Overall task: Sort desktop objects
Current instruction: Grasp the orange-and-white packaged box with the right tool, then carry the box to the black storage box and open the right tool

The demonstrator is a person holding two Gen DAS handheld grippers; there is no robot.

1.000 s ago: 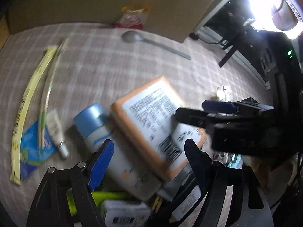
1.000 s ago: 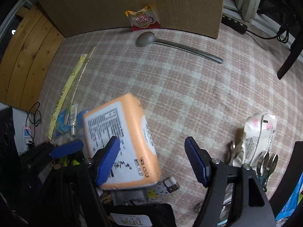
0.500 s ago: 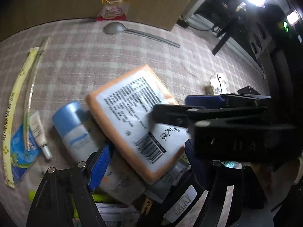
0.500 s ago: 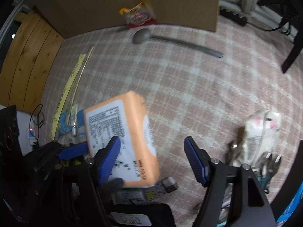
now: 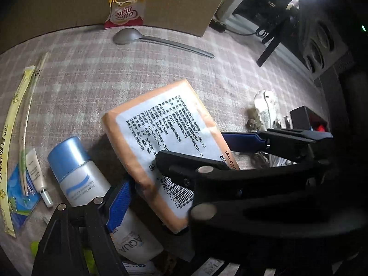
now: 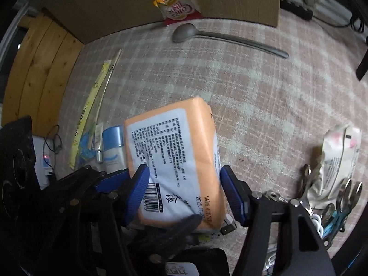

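1. Two grippers crowd one spot: the right gripper (image 6: 184,193) has its blue pads on either side of the orange tissue pack (image 6: 174,161), apparently pinching it. That reads as the grasp-and-lift step of sorting.
2. Left gripper (image 5: 174,197) shows one blue pad beside the blue-capped bottle (image 5: 78,172); its other finger is hidden, so I cannot tell how wide it stands.
3. Next, I'd judge, the pack must rise off the pile it lies on without dragging the bottle.
4. Open plaid cloth (image 6: 264,96) lies ahead, bounded by the spoon (image 6: 220,36) and cardboard wall (image 6: 138,2); keys (image 6: 331,207) crowd the right.
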